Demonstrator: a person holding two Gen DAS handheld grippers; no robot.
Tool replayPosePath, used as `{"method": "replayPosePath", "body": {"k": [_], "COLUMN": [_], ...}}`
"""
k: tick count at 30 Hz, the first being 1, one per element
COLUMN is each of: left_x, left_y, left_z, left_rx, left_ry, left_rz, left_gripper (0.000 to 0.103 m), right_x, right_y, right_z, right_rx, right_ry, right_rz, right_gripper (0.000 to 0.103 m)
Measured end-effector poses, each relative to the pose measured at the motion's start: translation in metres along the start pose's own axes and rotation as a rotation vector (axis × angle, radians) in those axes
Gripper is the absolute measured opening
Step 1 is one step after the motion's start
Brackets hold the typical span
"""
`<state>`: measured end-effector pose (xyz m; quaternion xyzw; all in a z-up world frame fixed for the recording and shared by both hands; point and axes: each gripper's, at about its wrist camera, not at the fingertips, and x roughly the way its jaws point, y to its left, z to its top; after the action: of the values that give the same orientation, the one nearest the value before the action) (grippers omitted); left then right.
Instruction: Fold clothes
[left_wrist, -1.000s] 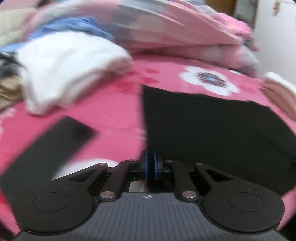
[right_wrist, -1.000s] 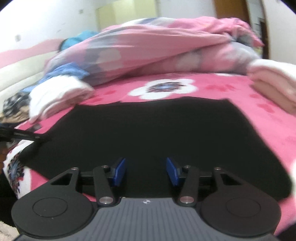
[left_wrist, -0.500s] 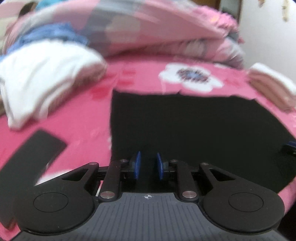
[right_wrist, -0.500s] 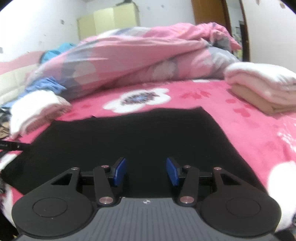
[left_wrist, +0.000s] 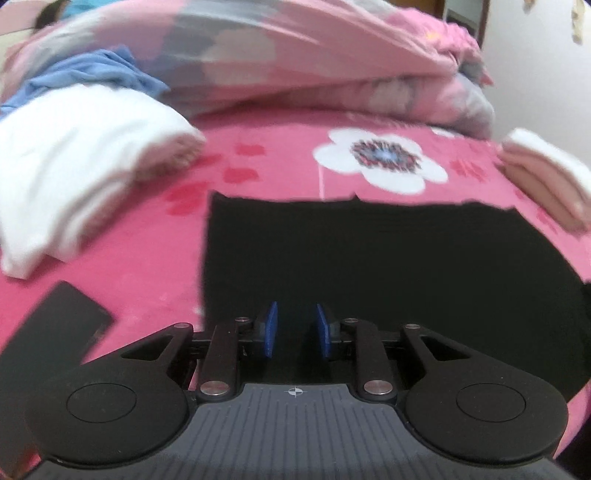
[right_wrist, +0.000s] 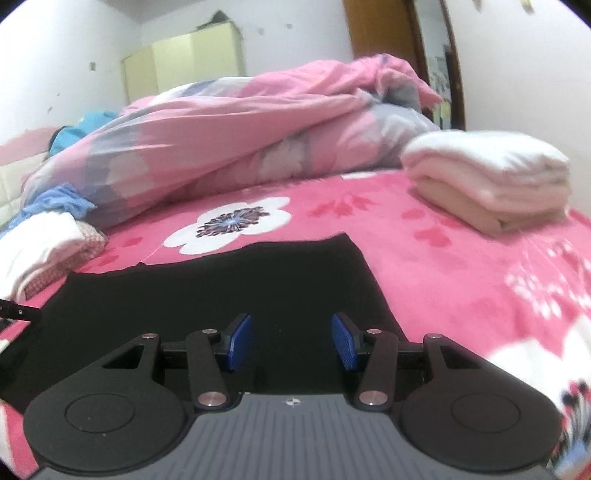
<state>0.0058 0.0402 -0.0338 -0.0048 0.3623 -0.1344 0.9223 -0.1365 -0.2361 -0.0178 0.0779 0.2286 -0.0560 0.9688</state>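
Observation:
A black garment (left_wrist: 369, 258) lies flat on the pink flowered bedspread (left_wrist: 280, 166). My left gripper (left_wrist: 294, 317) hovers over its near left part. Its jaws are opening, and nothing is pinched between the blue pads (left_wrist: 269, 326); only the flat cloth shows beyond the gap. In the right wrist view the same black garment (right_wrist: 221, 280) spreads under my right gripper (right_wrist: 291, 332), which stands open near the cloth's right edge with nothing in it. A dark tip of the left gripper (right_wrist: 18, 312) shows at that view's left edge.
A rumpled white garment (left_wrist: 74, 158) and a blue one (left_wrist: 92, 74) lie at the left. A pink and grey duvet (right_wrist: 240, 122) is heaped at the back. A folded white and beige stack (right_wrist: 491, 184) sits at the right. A black strip (left_wrist: 55, 325) lies near left.
The left jaws, shut a second ago, have parted. Both views have swung to the right: the garment's left edge slid leftward, and the folded stack has come fully into the right view.

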Motion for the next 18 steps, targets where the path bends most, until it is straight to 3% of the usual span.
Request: {"method": "replayPosePath", "body": {"k": [4,8,10,13,18], "left_x": [0.005,-0.007,-0.008,-0.001,0.029], "left_y": [0.017,0.02,0.019,0.016,0.011], "left_z": [-0.003,0.011,0.02,0.032,0.034], "left_rx": [-0.073,-0.056,-0.064,-0.079,-0.083], "left_ry": [0.008,-0.024,-0.04,-0.033,0.023], "left_rz": [-0.015,0.053,0.043,0.006,0.012], "left_gripper": [0.022,0.024,0.026,0.027,0.027], "right_x": [0.013,-0.006,-0.01,-0.007,0.025], "right_y": [-0.02,-0.051,-0.058,-0.057,-0.025], "right_z": [-0.013,-0.012,-0.005,0.008,0.021], "right_rx": [0.013,0.113,0.144,0.2,0.099], "right_ry": [0.049,0.045,0.046,0.012,0.018], "right_rz": [-0.102,-0.146,-0.185,-0.118,-0.029], "right_gripper": [0.051,0.049,0.05,0.05,0.05]}}
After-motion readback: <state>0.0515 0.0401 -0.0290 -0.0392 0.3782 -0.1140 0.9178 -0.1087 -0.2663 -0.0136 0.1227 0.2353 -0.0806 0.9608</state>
